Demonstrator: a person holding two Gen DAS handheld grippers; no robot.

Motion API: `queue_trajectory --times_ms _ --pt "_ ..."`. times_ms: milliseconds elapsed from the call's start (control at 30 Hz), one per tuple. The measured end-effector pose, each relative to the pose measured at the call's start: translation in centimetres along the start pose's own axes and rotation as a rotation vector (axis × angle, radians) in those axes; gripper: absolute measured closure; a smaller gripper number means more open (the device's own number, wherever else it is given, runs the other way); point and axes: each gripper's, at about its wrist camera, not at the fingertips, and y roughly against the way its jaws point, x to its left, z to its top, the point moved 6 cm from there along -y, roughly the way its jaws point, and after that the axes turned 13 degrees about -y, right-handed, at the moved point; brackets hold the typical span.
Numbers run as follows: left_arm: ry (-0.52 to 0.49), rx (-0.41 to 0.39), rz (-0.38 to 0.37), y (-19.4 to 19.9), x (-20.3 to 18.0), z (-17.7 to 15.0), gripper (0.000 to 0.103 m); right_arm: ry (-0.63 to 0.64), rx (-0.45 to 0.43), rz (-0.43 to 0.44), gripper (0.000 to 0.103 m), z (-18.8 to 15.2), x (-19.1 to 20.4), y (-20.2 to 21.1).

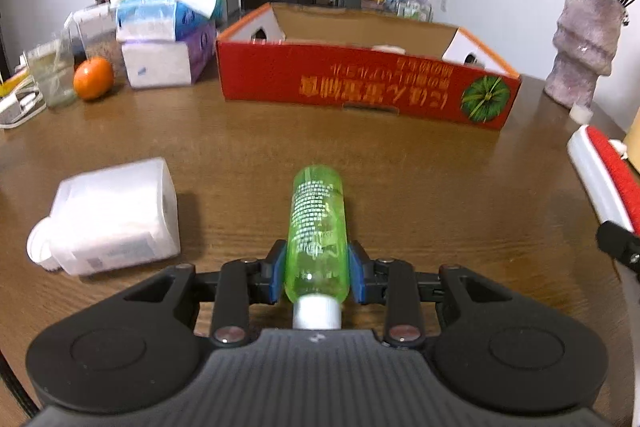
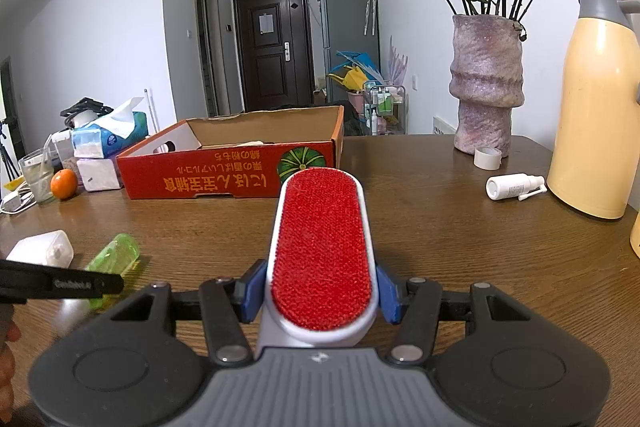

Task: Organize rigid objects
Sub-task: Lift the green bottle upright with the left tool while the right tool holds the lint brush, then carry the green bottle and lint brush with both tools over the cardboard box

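My left gripper is shut on a clear green bottle with a white cap, which points away along the fingers over the wooden table. The same green bottle shows at the lower left of the right wrist view. My right gripper is shut on a white lint brush with a red pad facing up; the lint brush also appears at the right edge of the left wrist view. An open red cardboard box stands at the far side of the table; the box also shows ahead of the brush.
A white plastic jar lies on its side at the left. A pink vase with dried roses, a tape roll, a small white spray bottle and a yellow thermos stand at the right. Tissue packs, an orange and a glass sit far left.
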Motion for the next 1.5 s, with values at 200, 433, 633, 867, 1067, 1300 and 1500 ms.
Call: queue_trajectory --times_ms 200,433,633,867,1067,1300,1500 --pt "-0.013 -0.002 0.025 -0.3 -0.1 0.0 0.065 0.004 0.007 -0.002 0.048 -0.2 0.1 -0.3" --pt "-0.002 0.001 0.027 -1.4 0.2 0.8 0.053 0.011 0.023 -0.016 0.048 -0.6 0.1 -0.8" --pt "-0.021 -0.01 0.011 -1.5 0.1 1.1 0.071 0.014 0.031 -0.024 0.048 -0.7 0.1 -1.1" --pt "-0.039 -0.063 -0.008 -0.1 -0.3 1.6 0.071 0.018 0.032 -0.029 0.048 -0.7 0.1 -1.2" --pt "-0.037 -0.117 -0.019 1.7 -0.3 2.4 0.071 0.021 0.023 -0.023 0.048 -0.7 0.3 -1.2" --pt "-0.038 -0.216 -0.019 4.9 -0.2 4.0 0.071 0.019 0.0 -0.002 0.048 -0.1 1.2 -1.0" --pt "-0.017 -0.272 -0.018 6.6 0.4 5.2 0.071 0.01 -0.028 0.025 0.048 1.1 2.3 -0.7"
